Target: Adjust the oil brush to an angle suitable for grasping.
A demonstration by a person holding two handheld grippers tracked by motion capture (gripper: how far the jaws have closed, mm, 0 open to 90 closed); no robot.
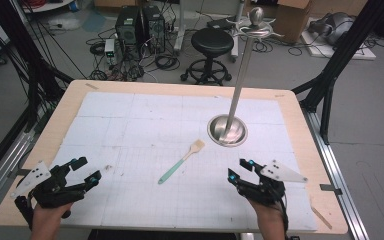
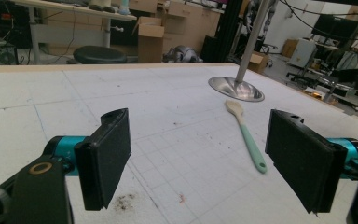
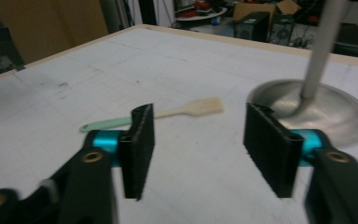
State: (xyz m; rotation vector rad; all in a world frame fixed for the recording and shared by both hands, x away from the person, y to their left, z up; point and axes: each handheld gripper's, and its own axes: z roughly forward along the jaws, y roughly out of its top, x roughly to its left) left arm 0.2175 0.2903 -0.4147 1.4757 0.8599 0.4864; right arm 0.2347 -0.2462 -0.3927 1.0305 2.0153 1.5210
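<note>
A small spatula point(image 1: 181, 162) with a mint-green handle and a cream blade lies flat on the white mat near the table's middle, blade toward the back right. It also lies ahead of the left jaws point(image 2: 245, 132) and partly behind the right gripper's left jaw point(image 3: 186, 110). A metal stand point(image 1: 228, 128) with a round dished base and a tall pole rises behind it. My left gripper point(image 1: 86, 170) rests at the front left, open and empty. My right gripper point(image 1: 239, 169) is at the front right, open and empty, just right of the spatula's handle end.
The white gridded mat point(image 1: 145, 120) covers most of the wooden table point(image 1: 65, 107). The stand's hooked top point(image 1: 256, 25) sits high above the back right. A black stool point(image 1: 211, 42) and computer towers point(image 1: 139, 25) stand on the floor beyond the far edge.
</note>
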